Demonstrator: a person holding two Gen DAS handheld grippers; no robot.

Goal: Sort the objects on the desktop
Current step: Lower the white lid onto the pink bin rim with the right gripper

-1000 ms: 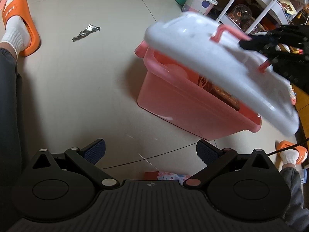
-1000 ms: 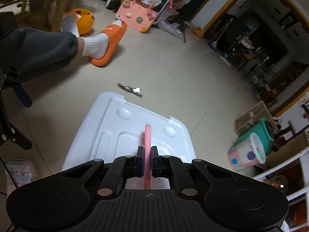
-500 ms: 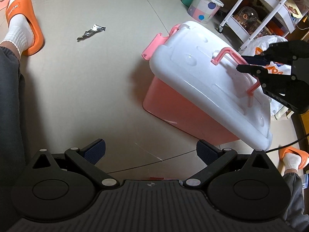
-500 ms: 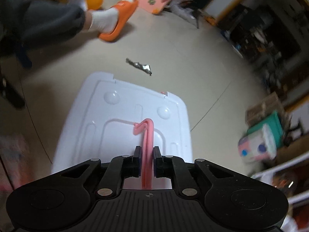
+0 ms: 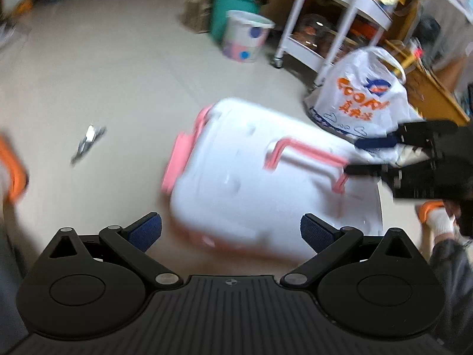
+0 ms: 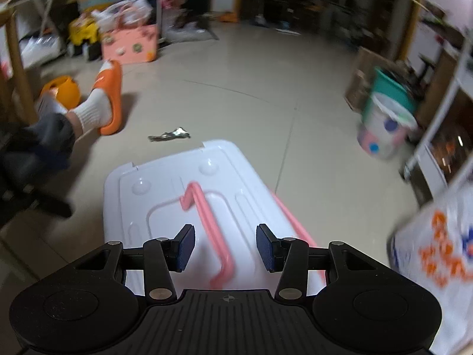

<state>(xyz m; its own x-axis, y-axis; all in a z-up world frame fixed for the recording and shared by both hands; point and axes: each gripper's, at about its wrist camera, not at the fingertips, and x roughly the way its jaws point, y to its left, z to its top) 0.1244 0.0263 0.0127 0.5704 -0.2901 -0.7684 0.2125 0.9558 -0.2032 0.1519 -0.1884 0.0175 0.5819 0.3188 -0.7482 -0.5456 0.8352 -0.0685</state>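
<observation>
A pink storage box with its white lid (image 5: 236, 183) on top sits on the floor; the lid (image 6: 165, 189) has a pink handle (image 6: 210, 224) standing up along its middle. My right gripper (image 6: 225, 248) is open, its blue pads on either side of the handle and apart from it; it also shows in the left wrist view (image 5: 369, 155) at the handle's (image 5: 307, 156) right end. My left gripper (image 5: 230, 230) is open and empty, just in front of the box's near edge. The left wrist view is blurred.
A white plastic bag with orange print (image 5: 363, 97) stands right behind the box, by a white shelf trolley (image 5: 331, 20). A spotted bucket (image 6: 384, 130) and green bin (image 6: 390, 88) stand further off. A foil scrap (image 6: 170, 134) and a foot in an orange slipper (image 6: 106, 100) are on the floor.
The lid came down from tilted over the open box to lying flat on it. My right gripper opened and let go of the pink handle. My left gripper moved closer to the box.
</observation>
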